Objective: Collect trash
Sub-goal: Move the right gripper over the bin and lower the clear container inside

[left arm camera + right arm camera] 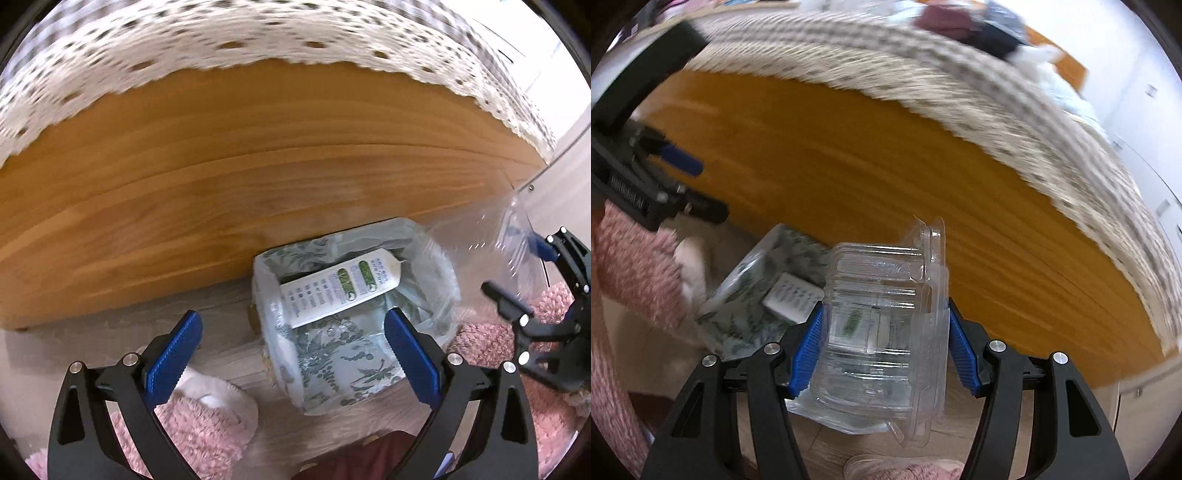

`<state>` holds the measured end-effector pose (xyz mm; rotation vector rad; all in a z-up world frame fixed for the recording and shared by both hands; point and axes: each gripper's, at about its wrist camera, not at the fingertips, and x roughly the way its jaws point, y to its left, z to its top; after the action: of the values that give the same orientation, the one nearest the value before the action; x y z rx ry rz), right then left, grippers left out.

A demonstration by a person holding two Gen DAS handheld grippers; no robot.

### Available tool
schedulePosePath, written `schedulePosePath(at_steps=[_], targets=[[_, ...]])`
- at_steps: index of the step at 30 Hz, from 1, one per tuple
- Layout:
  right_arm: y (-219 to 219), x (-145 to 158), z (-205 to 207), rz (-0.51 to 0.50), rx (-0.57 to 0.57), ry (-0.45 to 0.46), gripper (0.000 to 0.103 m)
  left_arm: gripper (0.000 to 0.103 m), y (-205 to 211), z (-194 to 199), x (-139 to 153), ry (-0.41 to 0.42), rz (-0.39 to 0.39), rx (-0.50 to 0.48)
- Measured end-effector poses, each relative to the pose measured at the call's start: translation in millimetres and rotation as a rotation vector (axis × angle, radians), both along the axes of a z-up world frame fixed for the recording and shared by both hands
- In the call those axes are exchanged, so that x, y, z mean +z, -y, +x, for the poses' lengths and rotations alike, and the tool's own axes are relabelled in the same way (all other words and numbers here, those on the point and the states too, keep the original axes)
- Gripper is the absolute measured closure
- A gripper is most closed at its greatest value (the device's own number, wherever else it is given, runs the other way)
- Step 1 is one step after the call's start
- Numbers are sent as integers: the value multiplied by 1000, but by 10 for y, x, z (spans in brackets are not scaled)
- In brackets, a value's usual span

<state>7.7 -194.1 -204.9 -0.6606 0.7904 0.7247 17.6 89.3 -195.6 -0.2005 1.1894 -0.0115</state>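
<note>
A small bin (354,354) lined with a pale leaf-print bag stands on the floor against a wooden bed side. A white printed packet (340,291) lies in it. My left gripper (293,350) hangs open over the bin's near-left side, nothing between its blue pads. In the right wrist view my right gripper (882,343) is shut on a clear plastic clamshell container (882,325), its pads pressing both sides. The bin (757,295) lies below and left of it. The right gripper (546,295) with the clear container (517,243) also shows at the right edge of the left wrist view.
The wooden bed side (221,177) rises behind the bin, with a white spotted bedcover (258,33) hanging over it. Pink fluffy slippers (199,432) and a pink sleeve (631,266) show near the floor. The left gripper's body (646,177) is at the left of the right wrist view.
</note>
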Motion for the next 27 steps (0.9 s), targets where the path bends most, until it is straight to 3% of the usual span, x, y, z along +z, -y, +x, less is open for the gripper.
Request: schedulePosePath(at_steps=[11, 27], targets=[[-434, -483, -151, -90, 286, -53, 43, 7, -170, 27, -143, -73, 35, 62], [-728, -1016, -302, -142, 602, -147, 43, 8, -340, 134, -438, -185, 125, 166]])
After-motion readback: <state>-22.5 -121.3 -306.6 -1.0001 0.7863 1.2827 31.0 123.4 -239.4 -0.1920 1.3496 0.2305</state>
